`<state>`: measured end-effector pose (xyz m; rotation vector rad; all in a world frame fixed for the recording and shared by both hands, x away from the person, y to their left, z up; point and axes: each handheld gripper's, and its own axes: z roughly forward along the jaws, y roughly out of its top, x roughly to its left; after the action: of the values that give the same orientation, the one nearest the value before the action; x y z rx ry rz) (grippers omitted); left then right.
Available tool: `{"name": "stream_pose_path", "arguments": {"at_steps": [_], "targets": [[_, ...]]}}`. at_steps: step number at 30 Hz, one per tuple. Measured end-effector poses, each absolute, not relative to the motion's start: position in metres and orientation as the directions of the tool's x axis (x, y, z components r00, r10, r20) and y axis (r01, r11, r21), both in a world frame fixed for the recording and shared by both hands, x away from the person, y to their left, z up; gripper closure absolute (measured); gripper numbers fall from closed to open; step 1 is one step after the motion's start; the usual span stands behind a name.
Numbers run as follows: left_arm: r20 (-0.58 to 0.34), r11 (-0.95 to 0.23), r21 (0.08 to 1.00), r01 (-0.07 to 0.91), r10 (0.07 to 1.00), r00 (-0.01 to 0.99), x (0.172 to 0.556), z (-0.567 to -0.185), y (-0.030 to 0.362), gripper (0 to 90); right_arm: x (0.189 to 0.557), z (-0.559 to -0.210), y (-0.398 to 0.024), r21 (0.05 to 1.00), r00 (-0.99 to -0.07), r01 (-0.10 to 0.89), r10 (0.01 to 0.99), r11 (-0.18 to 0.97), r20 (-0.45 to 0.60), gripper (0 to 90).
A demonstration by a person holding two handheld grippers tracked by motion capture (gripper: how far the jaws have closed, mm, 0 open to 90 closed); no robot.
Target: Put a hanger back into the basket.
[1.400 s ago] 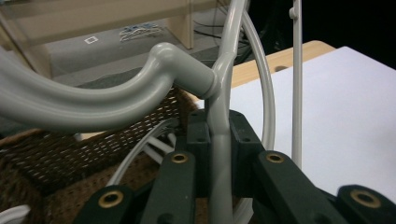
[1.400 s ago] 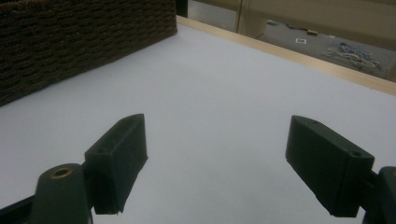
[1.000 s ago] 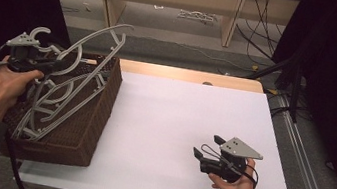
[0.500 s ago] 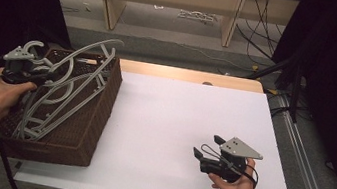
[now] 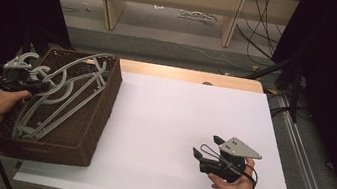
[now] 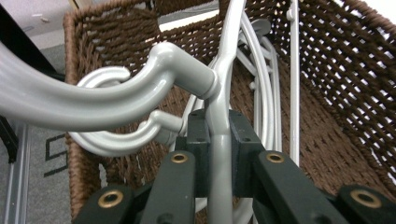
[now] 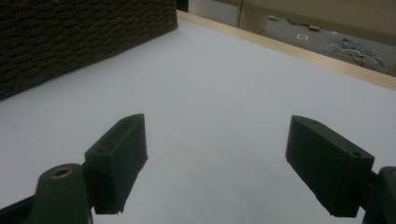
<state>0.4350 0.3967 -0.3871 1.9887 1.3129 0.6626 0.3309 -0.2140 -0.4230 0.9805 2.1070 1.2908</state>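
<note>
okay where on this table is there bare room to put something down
The white tabletop is bare between the wicker basket and the right gripper, and from there back to the wooden far edge. It is crowded inside the basket, where grey hangers lie stacked and the left gripper clamps one.

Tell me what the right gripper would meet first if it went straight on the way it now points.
Probably nothing soon: the open right gripper points over the bare white tabletop. The dark brown woven wicker basket lies off to its left, so the table's pale wooden far edge looks first in line, though depth is unclear.
</note>
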Motion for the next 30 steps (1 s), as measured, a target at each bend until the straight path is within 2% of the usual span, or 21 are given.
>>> {"name": "stream_pose_path", "arguments": {"at_steps": [14,24,28,30], "targets": [[0.117,-0.363,0.686,0.631,0.910,0.398,0.446,-0.407,0.379,81.0,0.331,-0.424,-0.215,0.893,-0.629,0.333,0.777,0.302,-0.028,21.6],[0.099,-0.326,0.685,0.651,0.928,0.360,0.449,-0.421,0.382,80.6,0.332,-0.424,-0.216,0.891,-0.628,0.337,0.778,0.306,-0.029,21.5],[0.082,-0.303,0.689,0.658,0.935,0.345,0.447,-0.419,0.380,71.8,0.332,-0.424,-0.215,0.886,-0.630,0.352,0.777,0.303,-0.016,21.6],[0.118,-0.286,0.701,0.654,0.950,0.289,0.444,-0.412,0.378,59.3,0.332,-0.425,-0.215,0.888,-0.629,0.343,0.777,0.306,-0.025,21.6]]}}
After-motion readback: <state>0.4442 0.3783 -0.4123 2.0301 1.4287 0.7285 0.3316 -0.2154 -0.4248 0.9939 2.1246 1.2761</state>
